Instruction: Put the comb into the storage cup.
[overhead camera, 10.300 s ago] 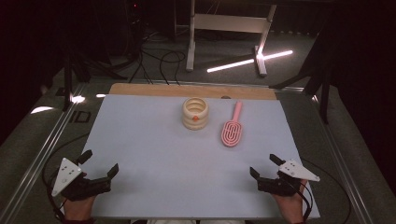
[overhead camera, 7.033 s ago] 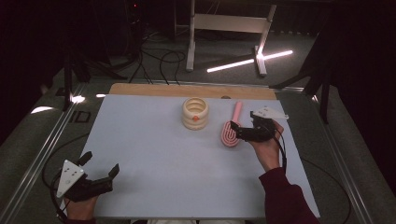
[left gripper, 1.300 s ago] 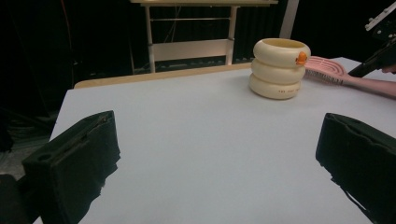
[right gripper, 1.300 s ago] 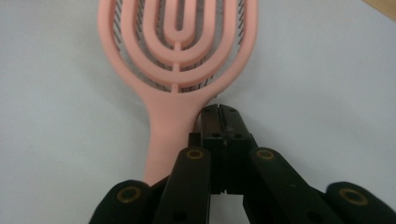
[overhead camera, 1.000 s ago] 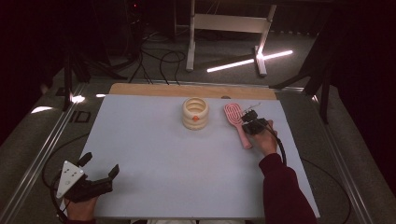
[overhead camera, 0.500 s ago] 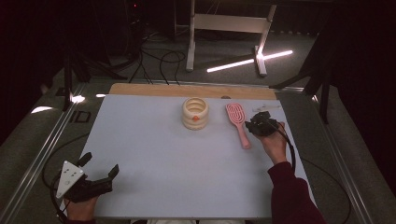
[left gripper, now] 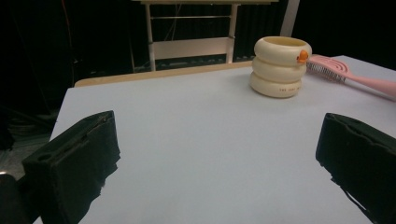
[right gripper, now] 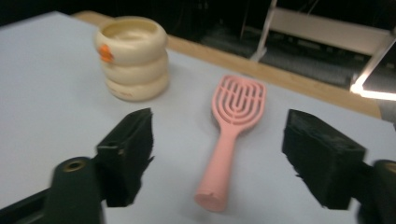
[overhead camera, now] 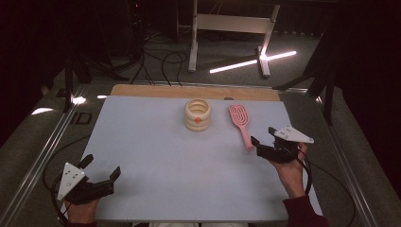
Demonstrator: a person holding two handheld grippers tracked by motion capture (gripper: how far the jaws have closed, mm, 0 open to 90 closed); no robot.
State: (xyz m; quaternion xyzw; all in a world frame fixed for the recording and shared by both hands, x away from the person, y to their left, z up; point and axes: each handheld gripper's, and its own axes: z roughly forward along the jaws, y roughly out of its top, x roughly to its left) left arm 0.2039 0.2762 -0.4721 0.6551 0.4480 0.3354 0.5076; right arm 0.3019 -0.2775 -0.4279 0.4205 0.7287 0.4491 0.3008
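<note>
A pink hairbrush [overhead camera: 240,124] lies flat on the white table, head away from me and handle toward me. Left of it stands a cream ringed cup [overhead camera: 198,114] with an orange mark. My right gripper [overhead camera: 263,137] hovers just behind the handle's end. Its jaws have just been opening and stand wide apart, touching nothing. The right gripper view has the hairbrush [right gripper: 231,135] ahead between the jaws of the right gripper [right gripper: 224,151], with the cup [right gripper: 133,58] to the left. My left gripper [overhead camera: 101,166] rests open at the near left corner, well away from the cup [left gripper: 279,67] and the hairbrush [left gripper: 355,79].
The white table top [overhead camera: 151,142] has a wooden strip [overhead camera: 189,91] along its far edge. Beyond it stand a white metal frame [overhead camera: 227,23], a lit tube [overhead camera: 250,61] and cables on a dark floor. Metal rails run along both sides of the table.
My right gripper has let go of the hairbrush handle, opened, and drawn back toward me and to the right. The brush stays lying on the table. The left gripper has not moved.
</note>
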